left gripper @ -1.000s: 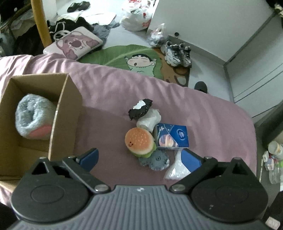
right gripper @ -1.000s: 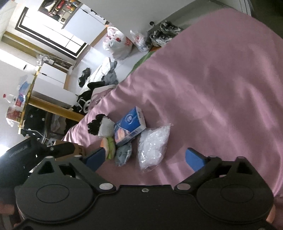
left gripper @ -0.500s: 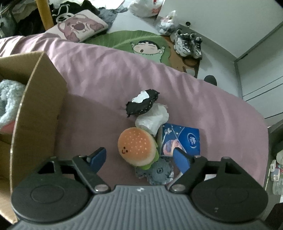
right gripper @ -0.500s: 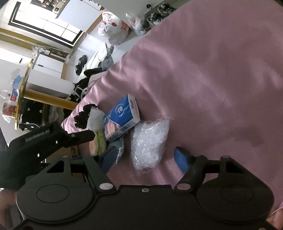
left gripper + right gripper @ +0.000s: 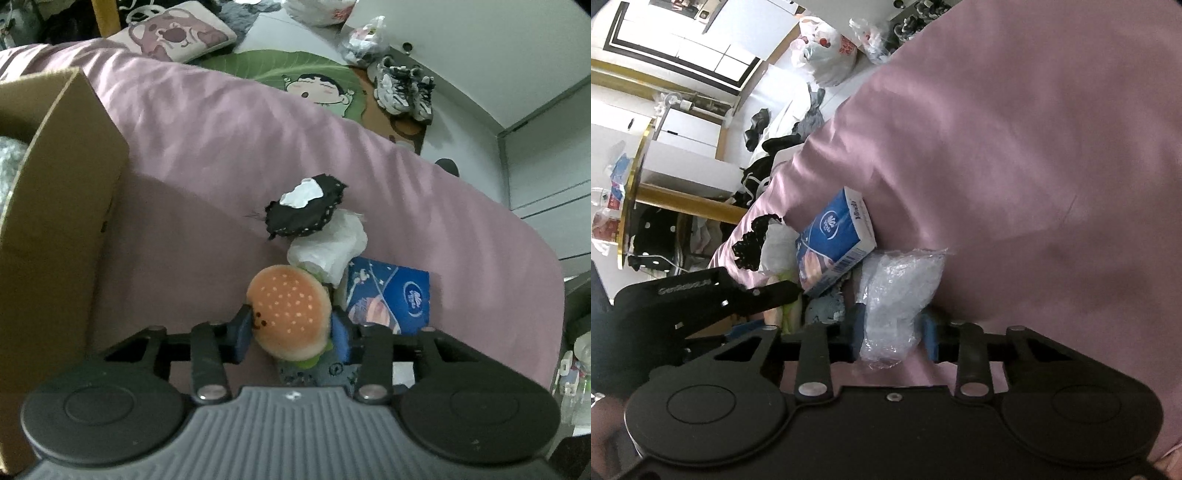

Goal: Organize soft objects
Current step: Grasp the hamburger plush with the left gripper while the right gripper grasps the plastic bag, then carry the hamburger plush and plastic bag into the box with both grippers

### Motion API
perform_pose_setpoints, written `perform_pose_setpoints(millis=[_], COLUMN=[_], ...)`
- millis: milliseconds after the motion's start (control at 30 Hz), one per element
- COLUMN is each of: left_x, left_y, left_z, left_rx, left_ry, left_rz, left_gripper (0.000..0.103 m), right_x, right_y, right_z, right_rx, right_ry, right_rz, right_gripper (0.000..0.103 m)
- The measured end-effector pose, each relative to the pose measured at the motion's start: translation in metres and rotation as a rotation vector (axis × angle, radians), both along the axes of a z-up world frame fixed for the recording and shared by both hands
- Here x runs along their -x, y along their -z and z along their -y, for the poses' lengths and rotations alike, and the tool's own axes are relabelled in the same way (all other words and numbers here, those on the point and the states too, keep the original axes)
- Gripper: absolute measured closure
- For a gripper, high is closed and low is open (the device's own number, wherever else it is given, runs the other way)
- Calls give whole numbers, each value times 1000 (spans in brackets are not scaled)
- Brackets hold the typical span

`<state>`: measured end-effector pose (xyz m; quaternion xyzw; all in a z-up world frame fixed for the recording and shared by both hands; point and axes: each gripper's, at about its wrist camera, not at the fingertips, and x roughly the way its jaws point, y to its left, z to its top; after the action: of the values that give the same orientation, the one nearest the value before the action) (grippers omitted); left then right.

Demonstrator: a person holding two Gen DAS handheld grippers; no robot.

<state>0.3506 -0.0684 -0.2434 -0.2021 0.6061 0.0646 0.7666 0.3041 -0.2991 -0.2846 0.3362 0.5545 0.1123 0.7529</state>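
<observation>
The burger plush lies in the pile on the pink bedcover, clamped by the left gripper. The right gripper pinches the clear plastic bag. The cardboard box holds one item; most remain.

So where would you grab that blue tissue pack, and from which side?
Probably across its two long flat faces, coming from above. The blue tissue pack leans tilted on the pile, one edge raised off the pink bedsheet, so its upper half is free. Its lower end is crowded by the clear plastic bag and the hamburger plush.
</observation>
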Motion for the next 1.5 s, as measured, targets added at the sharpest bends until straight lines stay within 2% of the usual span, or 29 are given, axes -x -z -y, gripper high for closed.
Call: perform_pose_setpoints(millis=[467, 833, 1100, 1500], left_x=[25, 56, 74, 90], left_y=[-54, -92, -107, -117], left_z=[-7, -31, -54, -94], left_rx=[15, 27, 42, 36], left_ry=[63, 82, 74, 78], left_rz=[62, 117, 142, 146], left_gripper=[62, 61, 61, 61], right_x=[28, 42, 50, 50], right_y=[-40, -84, -108, -126], right_z=[8, -14, -39, -83], right_rx=[88, 135, 149, 180], right_ry=[31, 16, -5, -60], right_rz=[72, 131, 172, 194], right_gripper=[78, 78, 77, 77])
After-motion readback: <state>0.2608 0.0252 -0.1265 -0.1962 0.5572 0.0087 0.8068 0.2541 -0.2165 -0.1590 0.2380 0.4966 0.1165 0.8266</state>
